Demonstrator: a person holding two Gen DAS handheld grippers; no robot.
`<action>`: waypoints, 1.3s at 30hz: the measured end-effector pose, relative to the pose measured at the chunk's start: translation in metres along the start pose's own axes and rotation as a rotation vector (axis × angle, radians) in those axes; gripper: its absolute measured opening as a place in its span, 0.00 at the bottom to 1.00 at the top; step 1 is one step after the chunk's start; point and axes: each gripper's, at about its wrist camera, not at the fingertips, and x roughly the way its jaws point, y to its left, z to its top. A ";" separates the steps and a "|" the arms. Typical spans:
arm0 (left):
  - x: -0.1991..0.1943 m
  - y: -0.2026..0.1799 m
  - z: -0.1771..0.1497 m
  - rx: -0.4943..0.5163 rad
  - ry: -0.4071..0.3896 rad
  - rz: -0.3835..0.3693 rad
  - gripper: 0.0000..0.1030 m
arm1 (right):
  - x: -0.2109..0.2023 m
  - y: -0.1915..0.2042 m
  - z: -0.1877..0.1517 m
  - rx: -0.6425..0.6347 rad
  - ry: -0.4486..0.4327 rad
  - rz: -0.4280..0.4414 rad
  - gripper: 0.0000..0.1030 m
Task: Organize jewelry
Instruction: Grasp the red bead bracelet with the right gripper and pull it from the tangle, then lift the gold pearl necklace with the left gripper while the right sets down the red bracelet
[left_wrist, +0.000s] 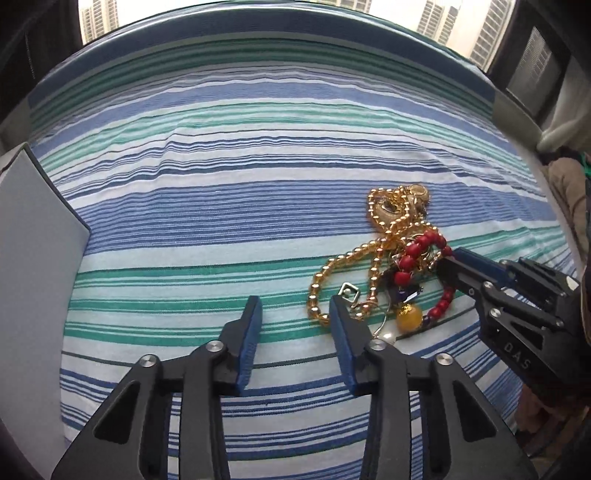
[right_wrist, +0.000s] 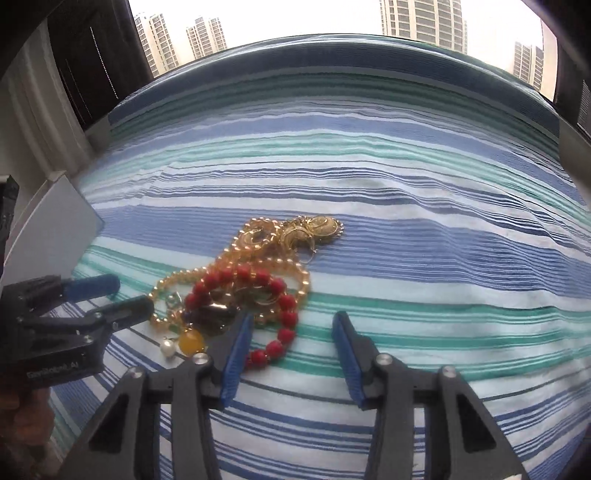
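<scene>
A jewelry pile (left_wrist: 391, 258) lies on the bed (left_wrist: 221, 192), its strands tangled over one another. The left tongs (left_wrist: 295, 306) stand at the pile's left edge, the right tongs (right_wrist: 291, 325) at its right edge, each with nothing between the fingers. A flat panel (left_wrist: 33, 258) sits at the bed's left edge, well apart from the pile. Windows (right_wrist: 295, 18) lie behind the bed.

One red bead bracelet (right_wrist: 273, 295), one golden bead strand (left_wrist: 332, 273), one yellow ball bead (right_wrist: 191, 341), one white pearl (right_wrist: 168, 347) and one square silver pendant (left_wrist: 349, 292) are lying tangled; the gold filigree pieces (right_wrist: 317, 230) are too knotted to count.
</scene>
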 end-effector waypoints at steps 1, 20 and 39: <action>-0.003 -0.005 -0.001 0.022 -0.004 0.008 0.01 | 0.001 0.003 0.000 -0.025 -0.004 -0.011 0.10; -0.039 0.013 -0.035 0.028 0.073 0.002 0.02 | -0.096 -0.015 -0.097 0.069 0.113 -0.040 0.10; 0.039 -0.049 0.063 -0.012 0.180 -0.148 0.05 | -0.141 -0.046 -0.129 0.277 0.011 0.066 0.20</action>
